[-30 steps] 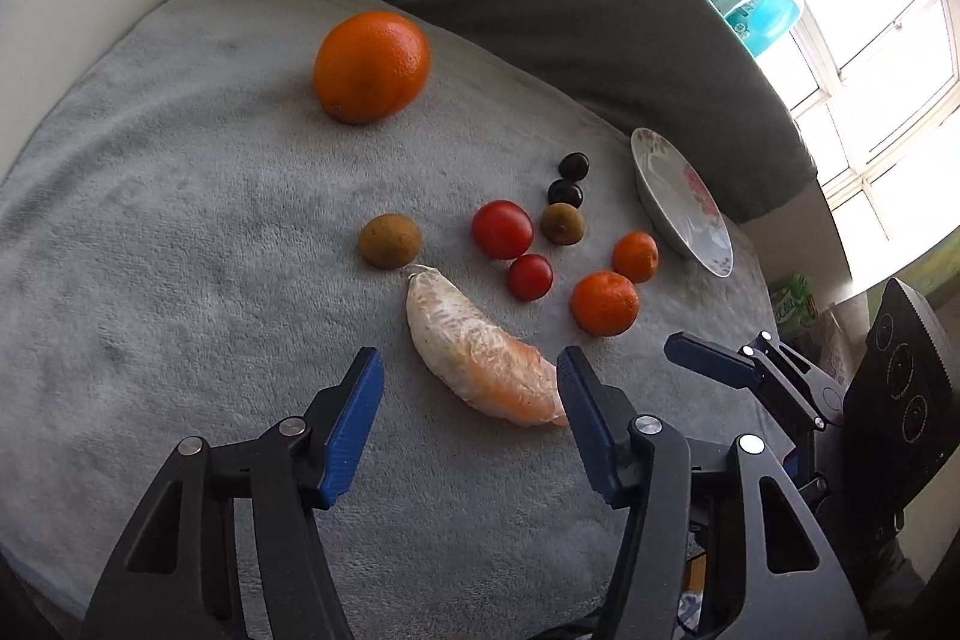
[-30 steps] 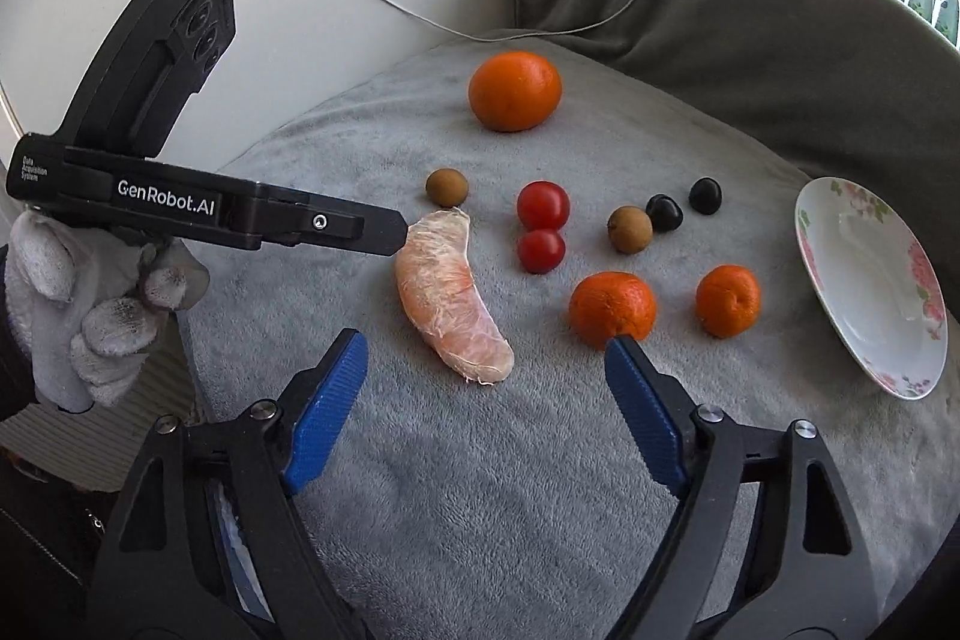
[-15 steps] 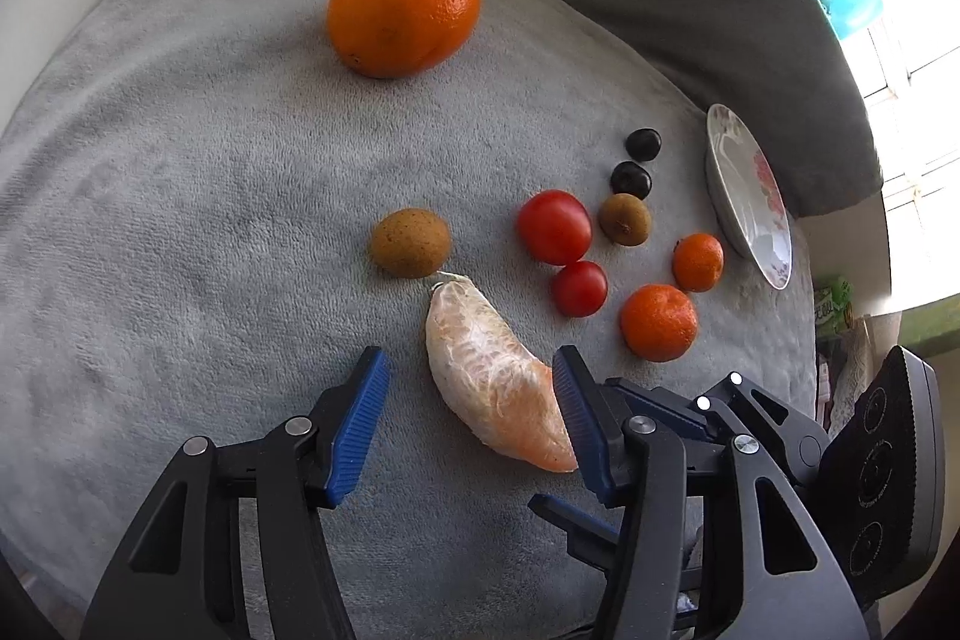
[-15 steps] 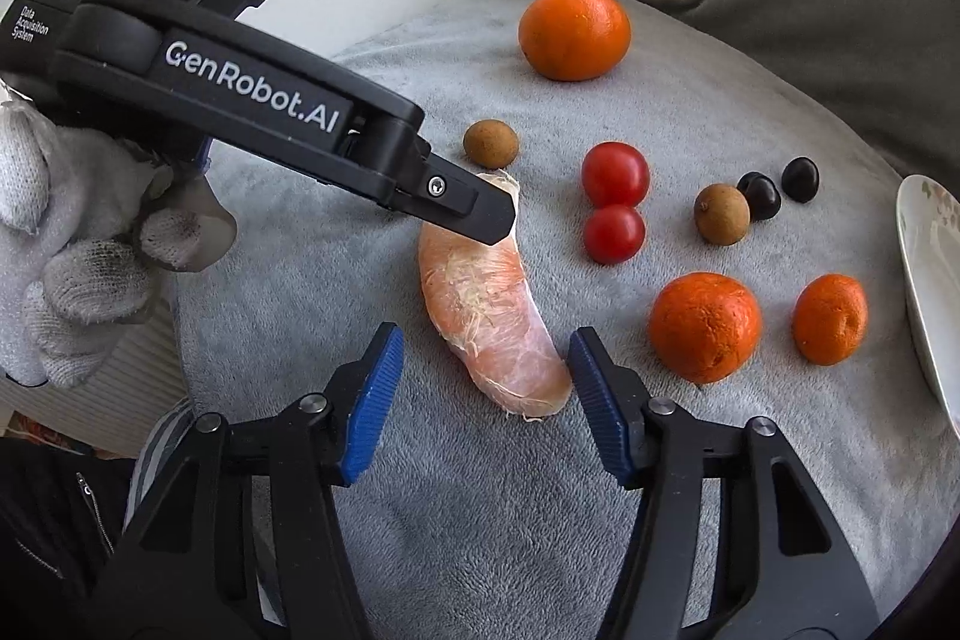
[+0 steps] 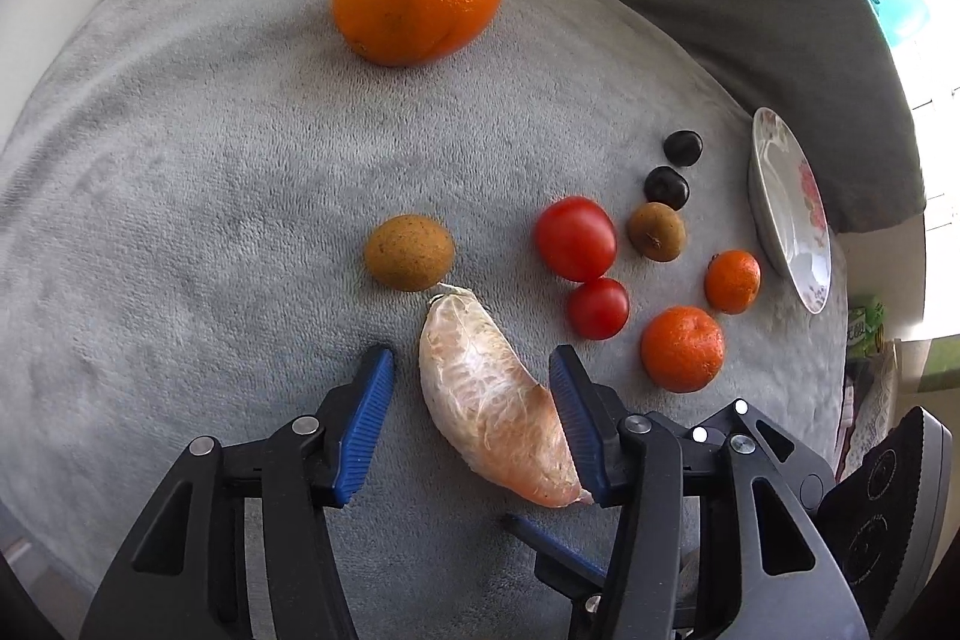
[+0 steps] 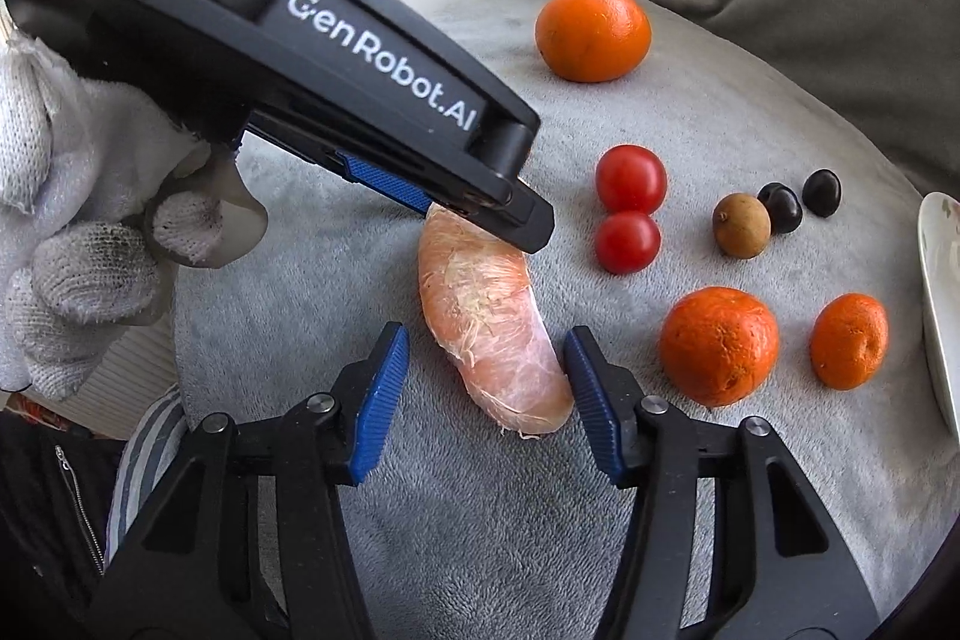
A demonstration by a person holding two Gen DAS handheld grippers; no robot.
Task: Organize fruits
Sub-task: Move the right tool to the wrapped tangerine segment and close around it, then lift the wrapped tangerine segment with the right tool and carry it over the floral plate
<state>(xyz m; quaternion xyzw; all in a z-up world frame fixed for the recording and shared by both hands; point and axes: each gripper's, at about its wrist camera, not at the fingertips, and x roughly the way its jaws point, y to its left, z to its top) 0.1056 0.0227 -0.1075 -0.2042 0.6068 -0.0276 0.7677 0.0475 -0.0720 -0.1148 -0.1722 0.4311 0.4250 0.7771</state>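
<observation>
Both grippers have come in on the peeled segment and their jaws have just been closing. The left gripper straddles its middle, right pad touching, left pad clear: not yet clamped. The right gripper brackets the near end, unclamped. The segment lies on the grey blanket, a brown fruit at its twelve o'clock tip. Squeeze gently; the membrane looks soft. Then carry it toward the plate at two o'clock.

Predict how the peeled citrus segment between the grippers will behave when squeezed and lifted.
The peeled citrus segment shows only a thin membrane, so it probably dents or tears under firm pressure. Long and curved, it may sag or pivot if gripped at one end. Lying flat on the grey blanket, it seems unlikely to roll.
</observation>
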